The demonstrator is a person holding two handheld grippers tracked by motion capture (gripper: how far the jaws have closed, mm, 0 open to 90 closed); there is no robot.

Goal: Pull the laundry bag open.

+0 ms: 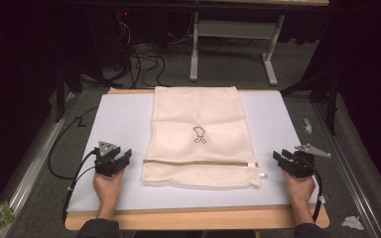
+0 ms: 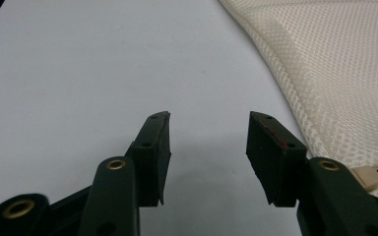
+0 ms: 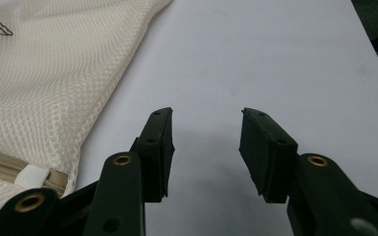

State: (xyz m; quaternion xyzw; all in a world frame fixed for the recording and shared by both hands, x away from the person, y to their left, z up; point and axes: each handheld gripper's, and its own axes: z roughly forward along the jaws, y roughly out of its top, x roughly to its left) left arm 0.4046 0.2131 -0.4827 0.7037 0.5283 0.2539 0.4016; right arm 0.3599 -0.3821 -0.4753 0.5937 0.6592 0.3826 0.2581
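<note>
mesh bag (image 1: pixel 198 136) flat on mat, zipper closed, no legible text | L tongs (image 1: pixel 121 157) spread | R tongs (image 1: pixel 279 157) spread

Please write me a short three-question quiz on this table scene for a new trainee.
1. True or false: the left hand-held gripper is shut on the mesh bag.
2. The zip runs near which edge of the bag: A) far, B) near, C) left?
3. Fill in: the bag lies flat on a pale ___ covering the table.

Key: 1 false, both the left and the right hand-held gripper are open and off the bag; 2 B; 3 sheet.
</note>
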